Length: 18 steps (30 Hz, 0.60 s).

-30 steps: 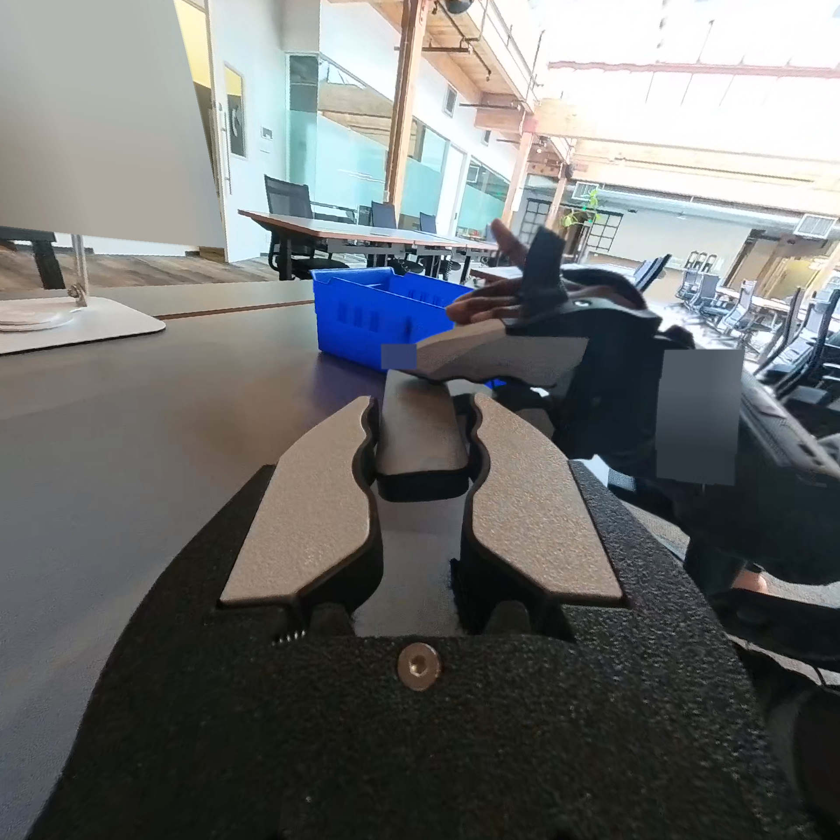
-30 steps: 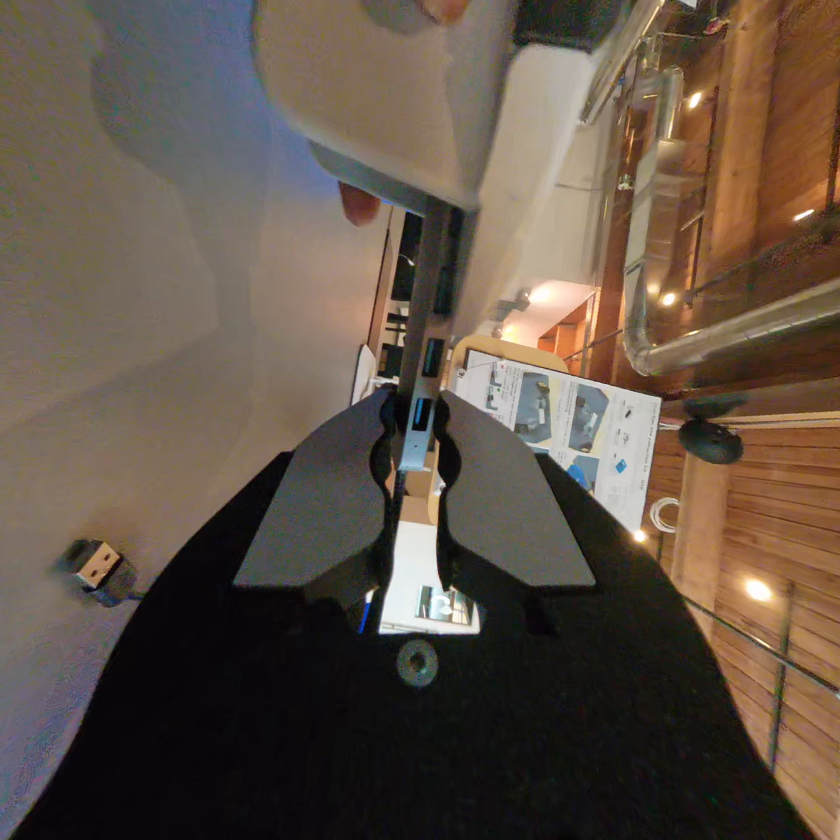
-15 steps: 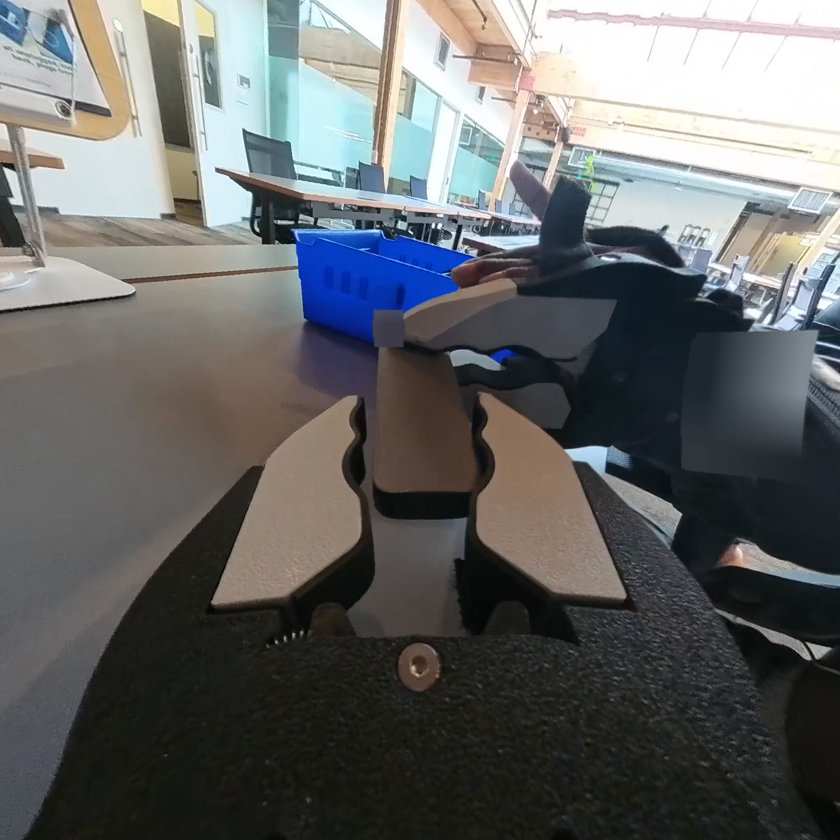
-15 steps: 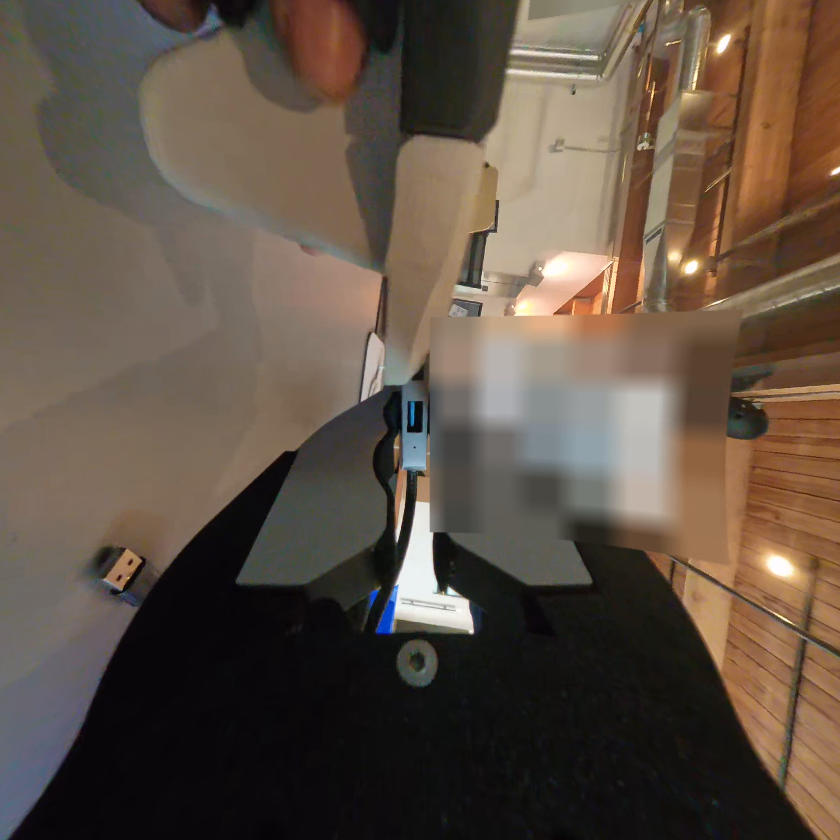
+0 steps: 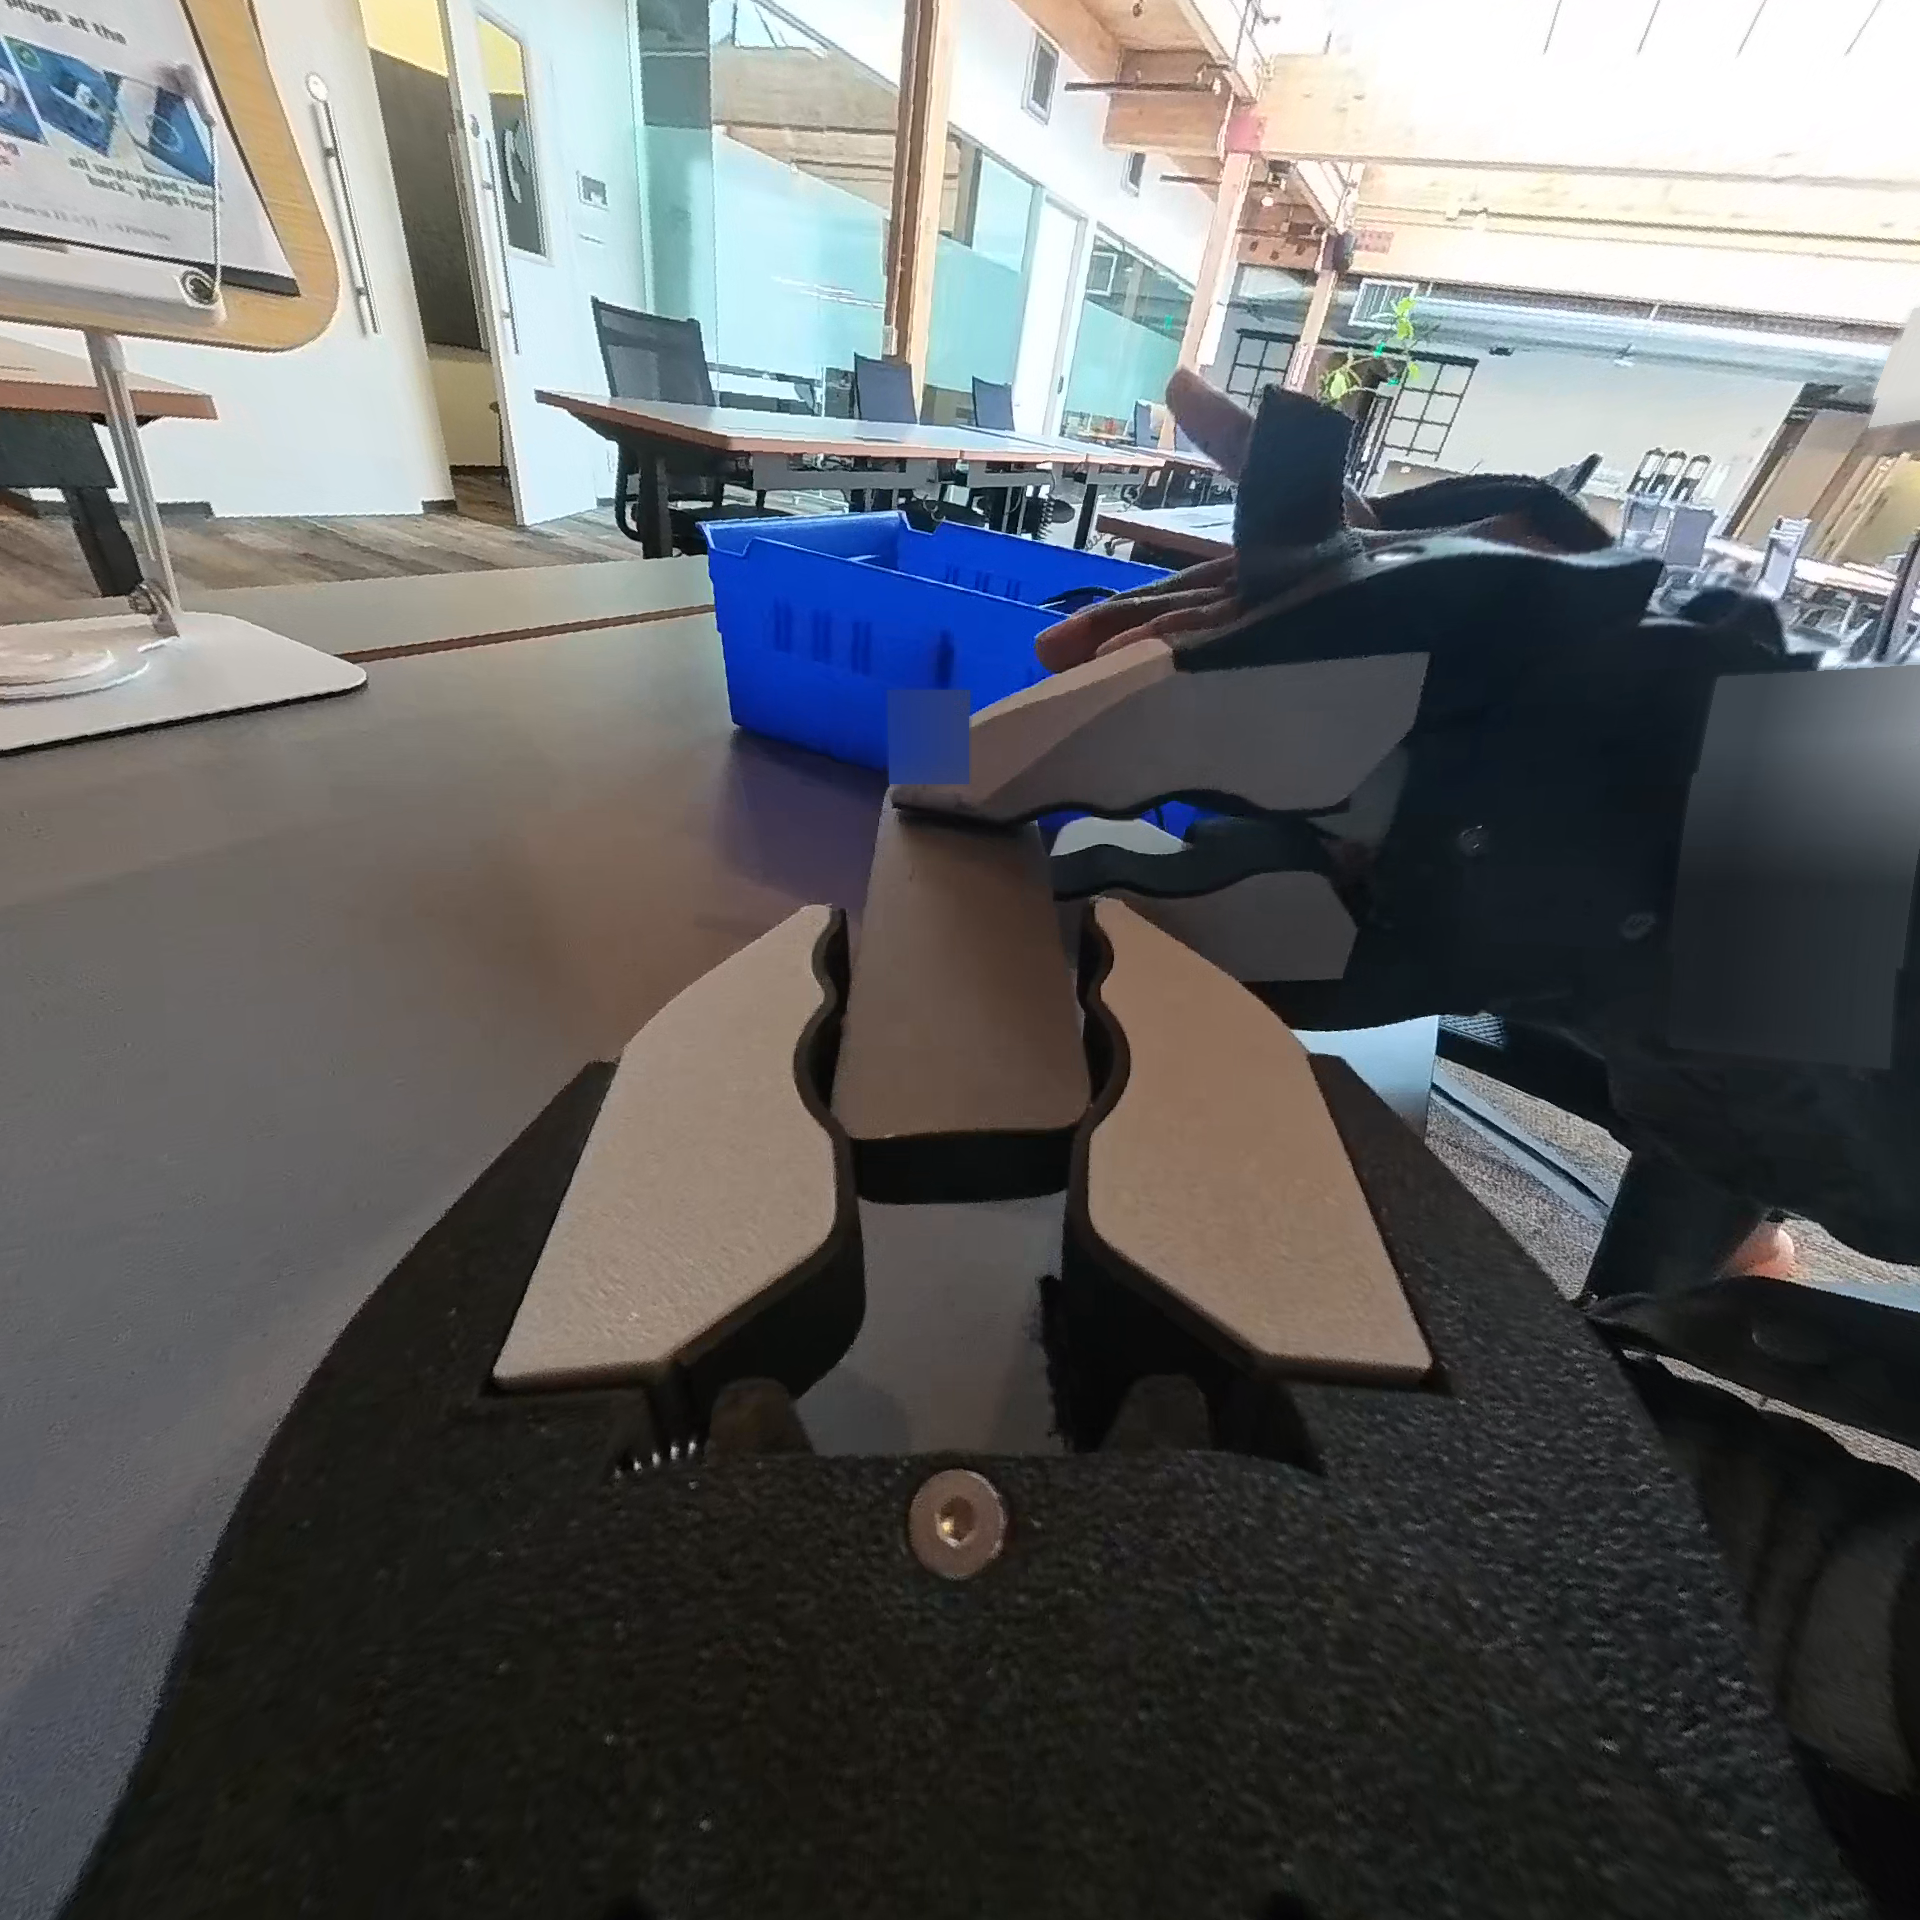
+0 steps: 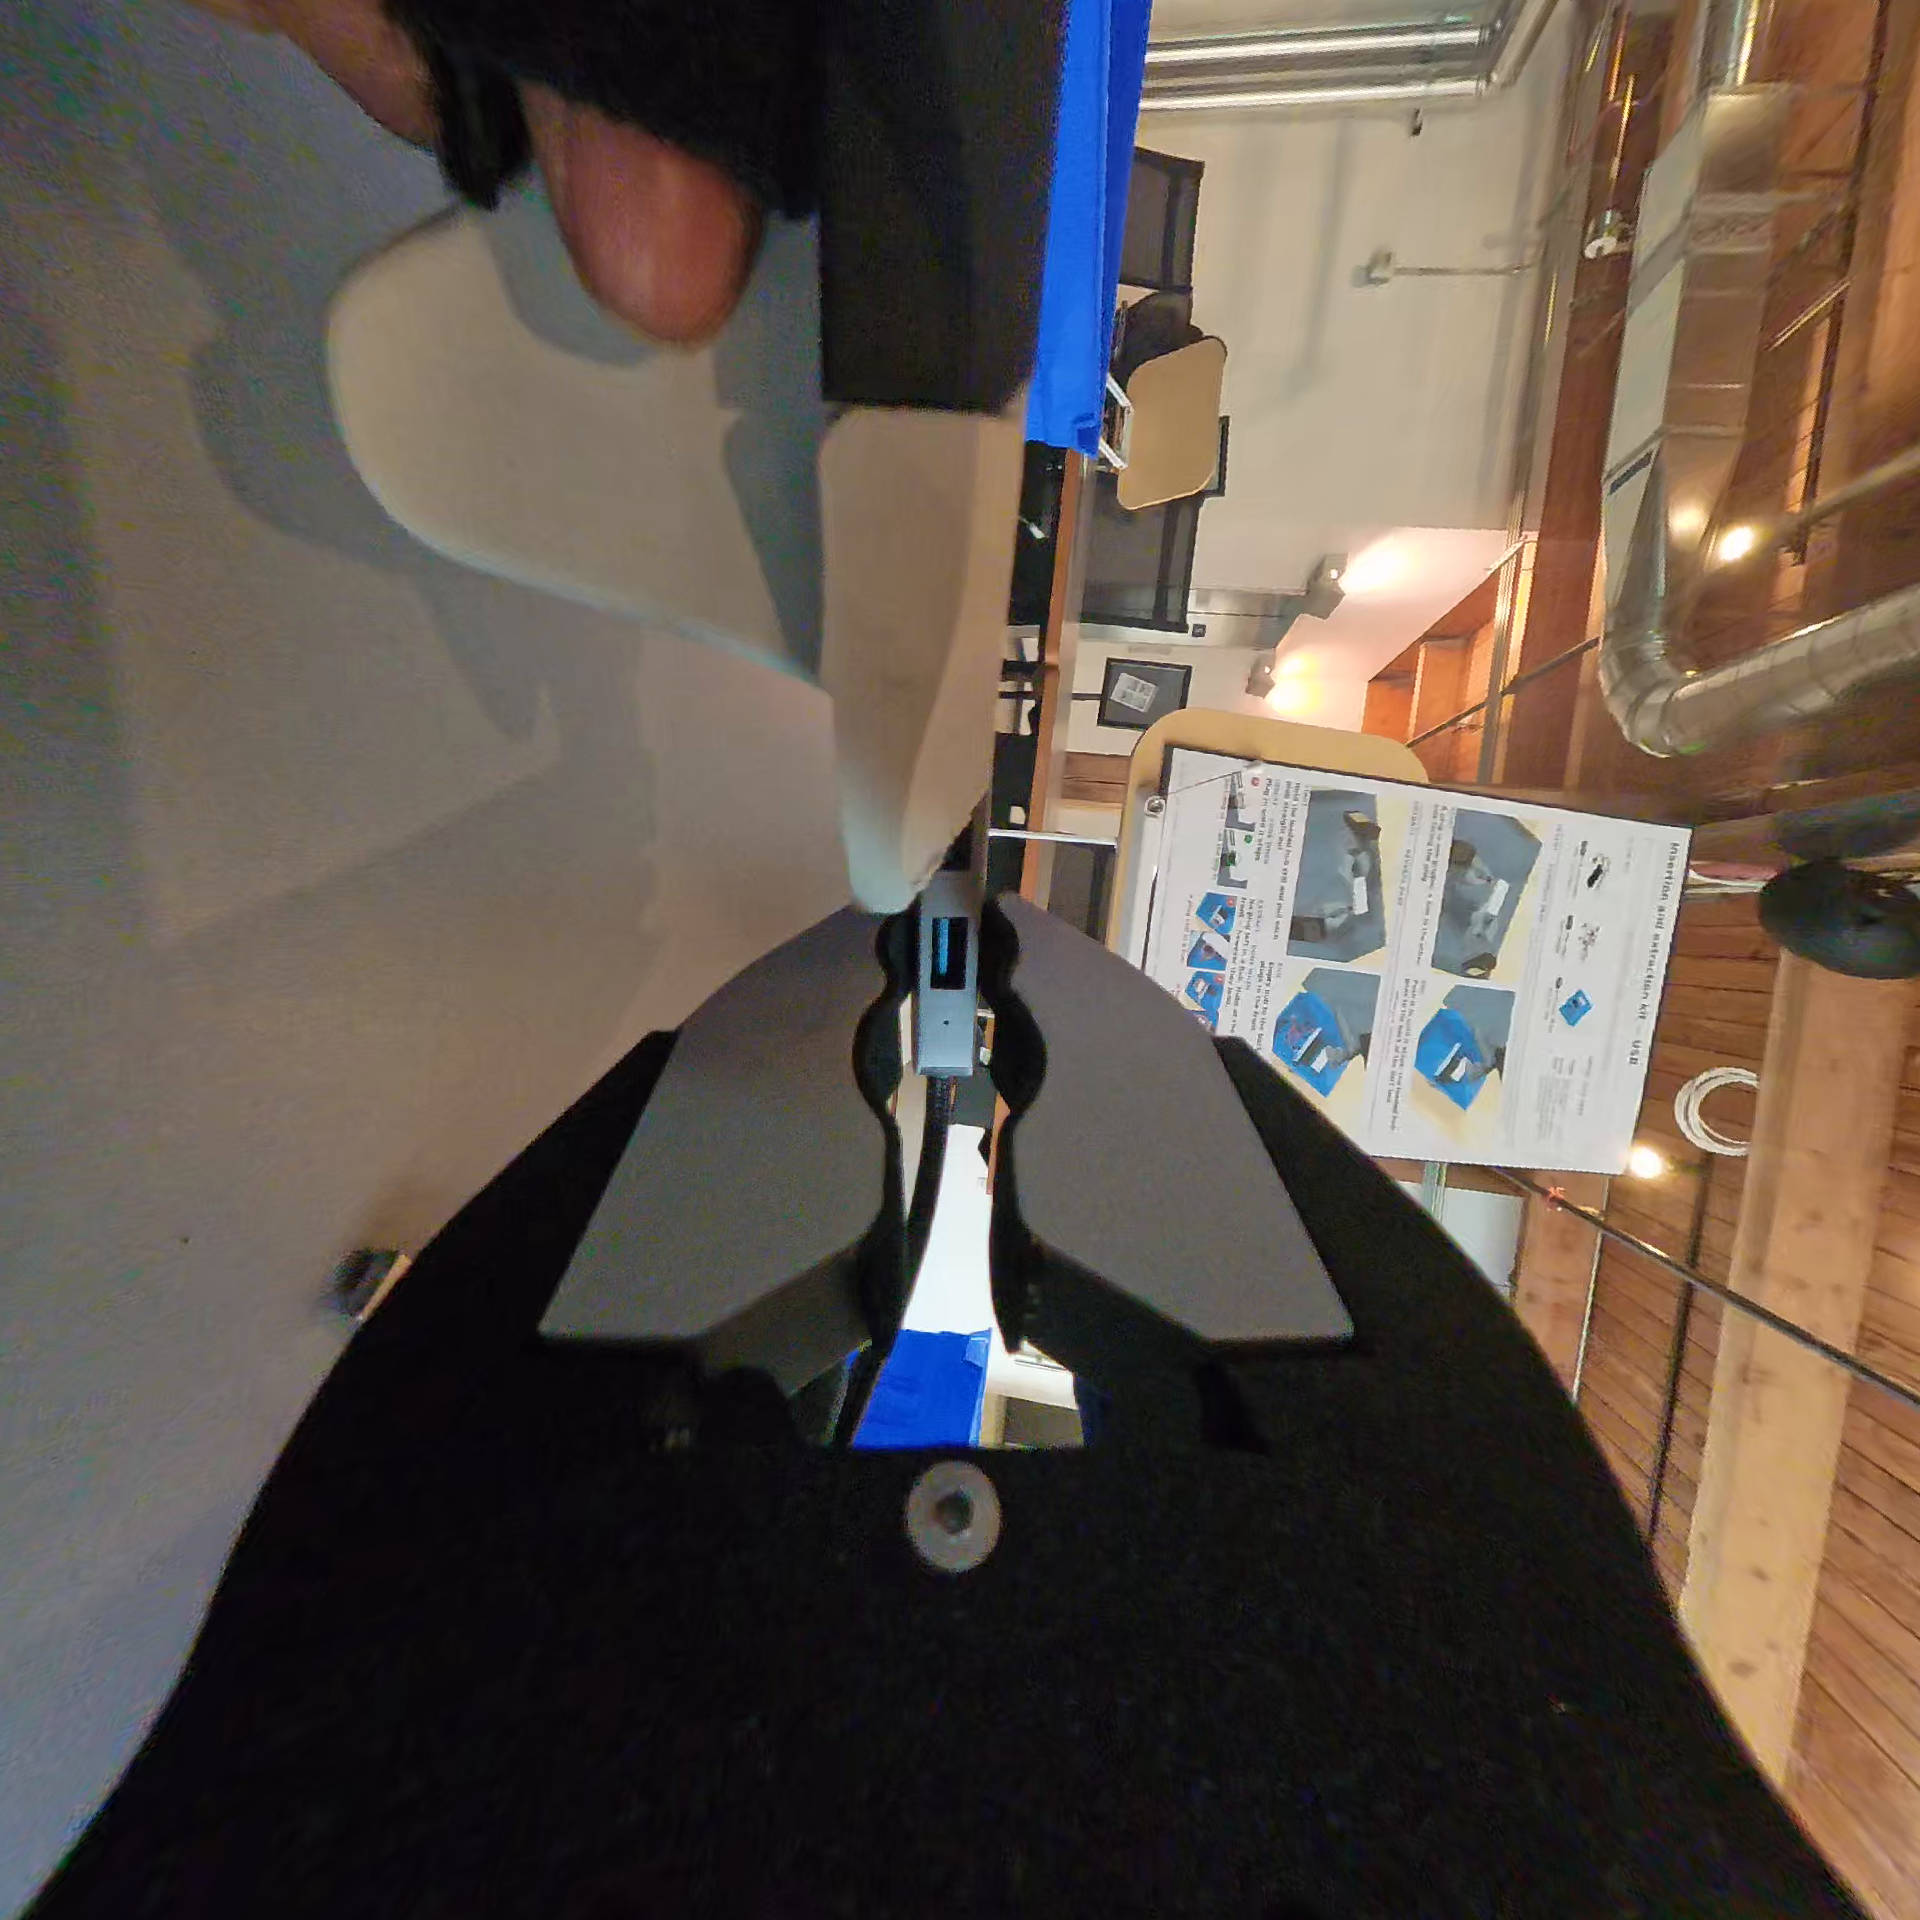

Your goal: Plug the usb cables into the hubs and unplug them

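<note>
Left wrist view: the left gripper (image 5: pixel 961 997) pinches a slim grey hub (image 5: pixel 961 997) by its long sides, its flat top pointing forward over a dark table (image 5: pixel 364 935). The right gripper (image 5: pixel 1023 805) reaches in from the right and clamps the hub's far end, a hand (image 5: pixel 1132 623) resting on top of it. A blue bin (image 5: pixel 862 634) stands on the table just behind, and a sign on a stand (image 5: pixel 114 177) sits at far left.

Right wrist view, rolled on its side: the right gripper (image 6: pixel 940 987) is pressed onto the hub (image 6: pixel 943 987) at the end where a dark cable (image 6: pixel 930 1132) leaves it. One blue-lined port faces the camera, empty; the body is brushed grey metal with a small dot below the port. The left gripper (image 6: pixel 894 831) comes in from above, one finger (image 6: pixel 904 665) touching the hub's other end. A loose plug (image 6: pixel 358 1273) lies on the table at lower left, well apart from the hub.

Judgement: with both grippers on one narrow bar, an uneven release could twist or drop it, and the hub's own cable could drag it askew. No cable is plugged into the visible port, and the loose plug must be fetched before any insertion.
</note>
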Each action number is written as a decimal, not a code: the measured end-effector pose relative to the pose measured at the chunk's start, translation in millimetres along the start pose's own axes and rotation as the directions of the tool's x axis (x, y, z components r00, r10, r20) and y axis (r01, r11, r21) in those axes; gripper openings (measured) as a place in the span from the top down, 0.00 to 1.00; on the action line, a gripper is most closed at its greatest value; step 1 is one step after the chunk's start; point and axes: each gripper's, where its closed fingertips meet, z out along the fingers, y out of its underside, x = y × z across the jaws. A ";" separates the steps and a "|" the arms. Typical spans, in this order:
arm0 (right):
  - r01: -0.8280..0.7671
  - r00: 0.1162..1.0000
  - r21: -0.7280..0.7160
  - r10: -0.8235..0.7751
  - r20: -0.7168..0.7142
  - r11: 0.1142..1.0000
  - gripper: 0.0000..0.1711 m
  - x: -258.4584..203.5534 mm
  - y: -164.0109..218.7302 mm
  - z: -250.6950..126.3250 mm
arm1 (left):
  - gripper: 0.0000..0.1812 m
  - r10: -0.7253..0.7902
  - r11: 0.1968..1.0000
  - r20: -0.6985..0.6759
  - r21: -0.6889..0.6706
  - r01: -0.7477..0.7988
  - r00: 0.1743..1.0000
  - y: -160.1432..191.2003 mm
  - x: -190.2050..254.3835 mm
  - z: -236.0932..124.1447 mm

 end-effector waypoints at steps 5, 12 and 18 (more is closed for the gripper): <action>-0.026 1.000 0.021 0.026 0.009 0.999 0.93 0.4 -1.5 0.0 | 0.78 -0.008 1.000 0.006 -0.006 0.008 1.000 -2.6 0.8 -1.5; -0.057 0.998 0.052 0.058 -0.007 0.997 0.85 11.7 4.9 -4.2 | 0.79 -0.177 0.981 0.002 0.075 0.177 0.984 -10.7 -12.4 -8.7; -0.532 0.846 0.248 0.519 0.122 0.810 0.83 53.0 25.0 -35.1 | 0.79 -0.244 0.962 0.098 0.154 0.227 0.965 -10.8 -45.3 -22.2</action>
